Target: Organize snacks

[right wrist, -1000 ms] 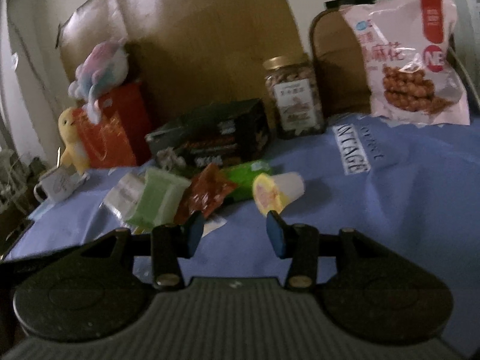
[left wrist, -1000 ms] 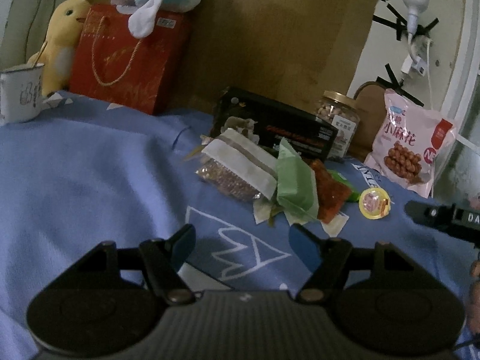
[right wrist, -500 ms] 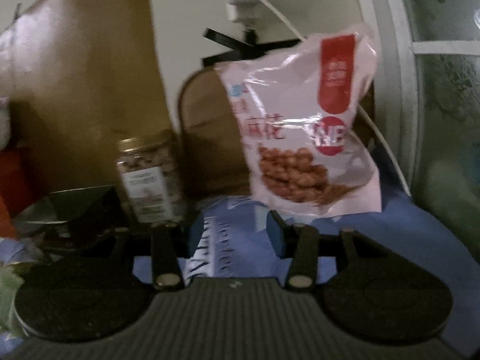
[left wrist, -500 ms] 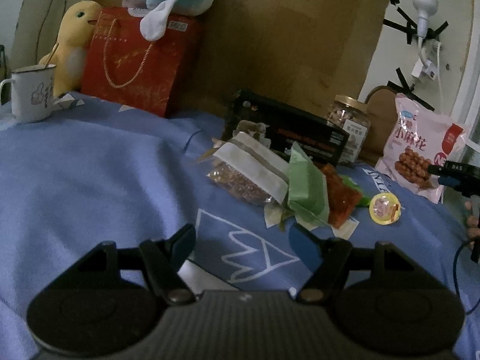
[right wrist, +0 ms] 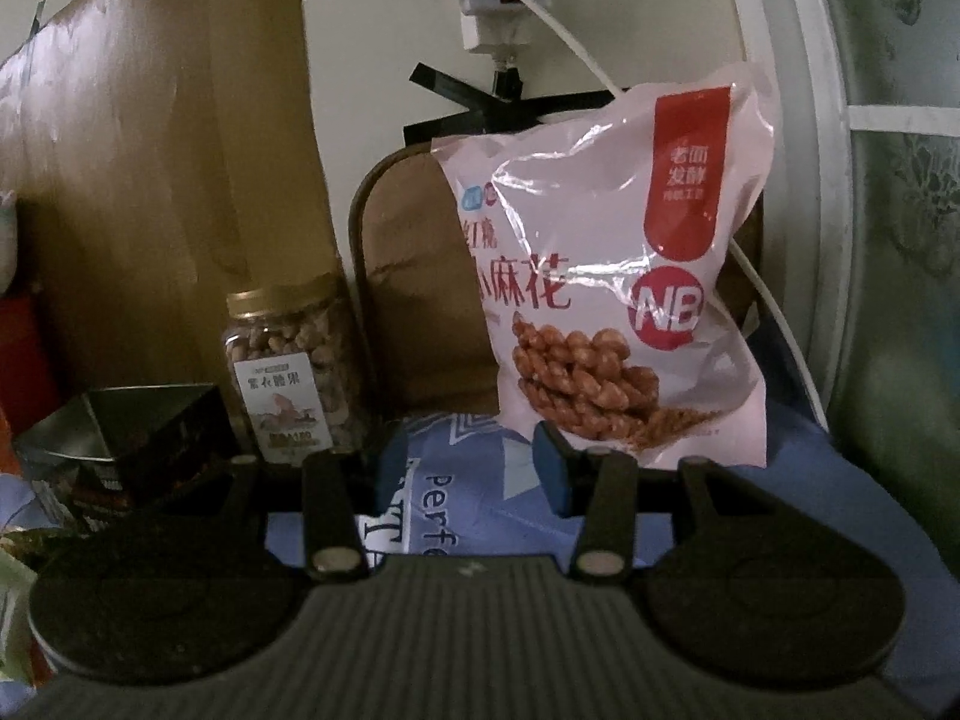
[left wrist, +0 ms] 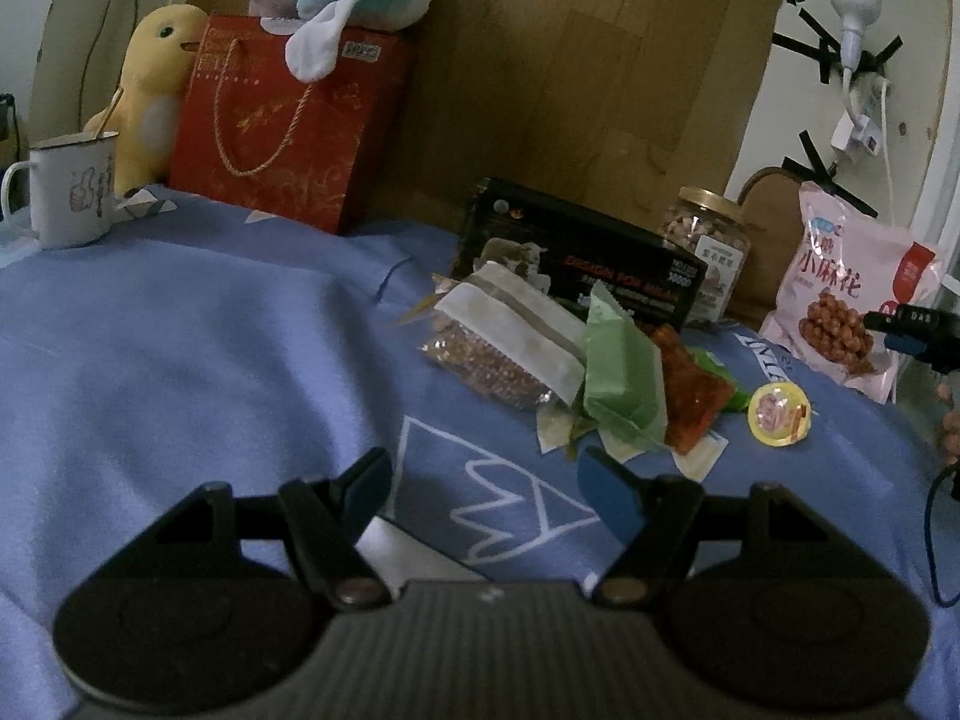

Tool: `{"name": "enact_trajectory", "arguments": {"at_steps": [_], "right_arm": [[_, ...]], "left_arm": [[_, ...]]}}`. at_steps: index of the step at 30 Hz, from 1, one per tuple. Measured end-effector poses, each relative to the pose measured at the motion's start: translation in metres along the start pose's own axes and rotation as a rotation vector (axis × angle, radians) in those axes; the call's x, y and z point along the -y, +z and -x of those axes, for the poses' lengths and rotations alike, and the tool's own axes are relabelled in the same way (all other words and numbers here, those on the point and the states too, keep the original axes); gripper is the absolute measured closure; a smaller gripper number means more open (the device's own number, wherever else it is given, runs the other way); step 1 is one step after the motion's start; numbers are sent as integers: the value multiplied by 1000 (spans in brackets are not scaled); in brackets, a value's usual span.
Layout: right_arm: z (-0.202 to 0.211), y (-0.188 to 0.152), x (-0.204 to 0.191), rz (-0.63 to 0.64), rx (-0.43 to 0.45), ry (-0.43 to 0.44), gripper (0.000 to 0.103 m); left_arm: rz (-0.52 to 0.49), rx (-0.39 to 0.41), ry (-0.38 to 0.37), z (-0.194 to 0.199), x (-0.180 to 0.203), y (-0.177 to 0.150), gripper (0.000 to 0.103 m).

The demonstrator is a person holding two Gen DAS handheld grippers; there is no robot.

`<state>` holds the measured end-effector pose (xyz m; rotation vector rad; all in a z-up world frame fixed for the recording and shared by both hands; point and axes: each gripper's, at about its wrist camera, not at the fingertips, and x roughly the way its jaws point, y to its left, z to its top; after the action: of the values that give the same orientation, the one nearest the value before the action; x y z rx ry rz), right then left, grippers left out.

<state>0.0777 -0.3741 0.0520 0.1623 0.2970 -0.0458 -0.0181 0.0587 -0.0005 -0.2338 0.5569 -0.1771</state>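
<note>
A blue bedsheet (left wrist: 180,360) spreads bare at left. Small snack packets (left wrist: 576,360) cluster mid-sheet before a wooden board (left wrist: 570,60). Pink snack bag (right wrist: 612,300) leans by the right edge. Left claw (left wrist: 486,486) and right claw (right wrist: 468,468) both released, empty.

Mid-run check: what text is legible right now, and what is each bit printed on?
"小麻花": pink snack bag
"NB": same bag, red circle
"DESIGN FOR": black box, rest blurred
"Perfe": blue cloth, cut off by the right claw
Nut jar label: too blurred
Red gift bag: unreadable
</note>
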Motion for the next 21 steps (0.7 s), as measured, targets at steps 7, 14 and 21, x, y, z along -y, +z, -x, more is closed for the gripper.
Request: {"name": "enact_trajectory", "arguments": {"at_steps": [7,14,21], "right_arm": [[6,3,1,12,11,-6,54],[12,4,1,7,8,-4,54],[24,-4,-5,16,5,34,54]], "left_arm": [[-54,-15,-29,-1,6,-1,32],[-79,-2,-42,3,8,-3,30],[-111,-7,-28,3,13,-3,29]]}}
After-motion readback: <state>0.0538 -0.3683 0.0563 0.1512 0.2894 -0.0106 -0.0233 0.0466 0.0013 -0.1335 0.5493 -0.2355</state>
